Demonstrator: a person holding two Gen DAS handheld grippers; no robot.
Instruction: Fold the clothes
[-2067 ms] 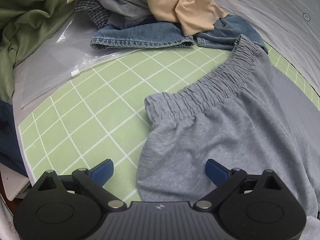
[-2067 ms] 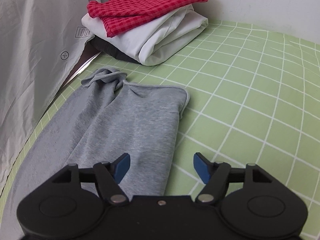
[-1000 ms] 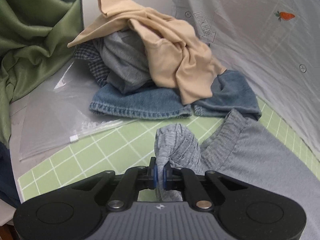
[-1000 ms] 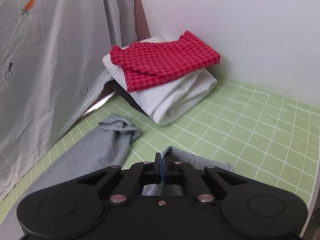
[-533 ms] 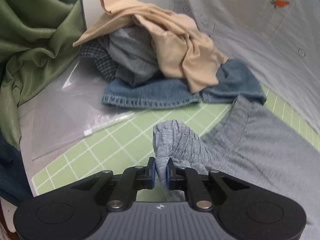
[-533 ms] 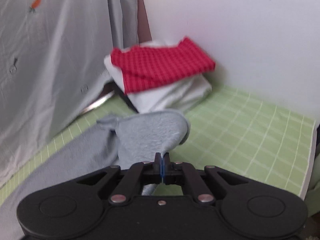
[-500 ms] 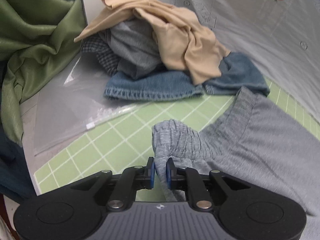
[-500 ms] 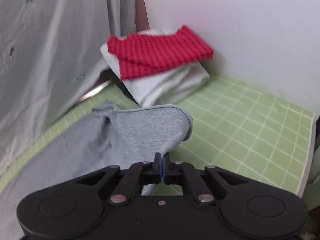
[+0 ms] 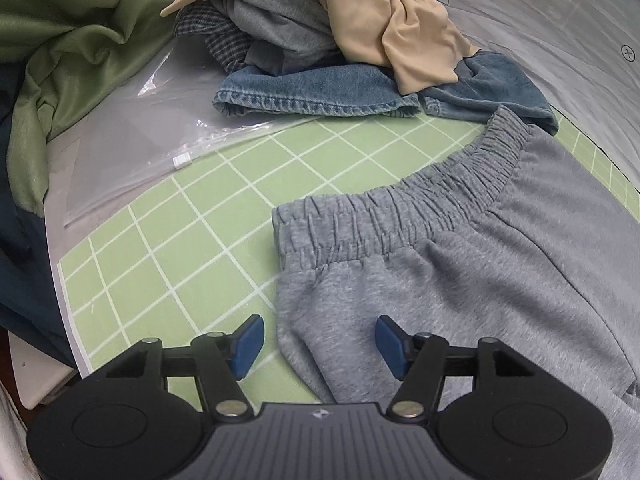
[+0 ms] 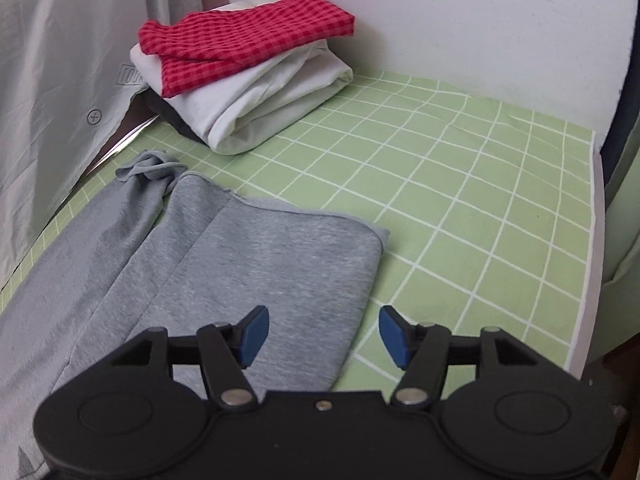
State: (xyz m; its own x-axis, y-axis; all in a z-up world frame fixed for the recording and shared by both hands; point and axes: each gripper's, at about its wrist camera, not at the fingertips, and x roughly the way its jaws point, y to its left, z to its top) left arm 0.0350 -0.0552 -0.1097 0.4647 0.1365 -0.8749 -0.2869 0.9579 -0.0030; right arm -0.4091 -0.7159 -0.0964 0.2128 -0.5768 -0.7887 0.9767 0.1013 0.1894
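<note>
Blue pads [image 9: 248, 340] of the left gripper [image 9: 318, 342] stand at the bottom of the left wrist view, jaws opening and spread wide, pressing on nothing. Between them lies the left edge of the grey sweatpants [image 9: 460, 280], flat on the green grid mat [image 9: 168, 232]. Just above the gripper, mid-frame, the gathered elastic waistband [image 9: 400, 216] runs diagonally toward the upper right. Left of it the mat is bare, with a clear plastic bag [image 9: 132, 148] lying over its upper left edge. Farther up sits a heap of unfolded clothes: blue denim [image 9: 320, 92] at the base, a grey garment [image 9: 280, 20] and a beige garment [image 9: 392, 28] on top. Green fabric [image 9: 68, 48] fills the upper left corner, and a pale grey sheet [image 9: 560, 40] the upper right.

In the right wrist view, the right gripper [image 10: 322, 334] sits at the bottom centre, its jaws likewise opening and wide apart, gripping nothing. The hem end of a trouser leg [image 10: 280, 264] lies flat between and above its pads, its right edge just inside the right pad [image 10: 394, 334]. The other leg stretches along the left side, ending in a bunched cuff [image 10: 150, 166] at centre left. Open mat fills the right half. In the upper left stands a folded stack: a red checked cloth [image 10: 240, 44] on a white garment [image 10: 272, 96], against a white wall [image 10: 480, 20].
</note>
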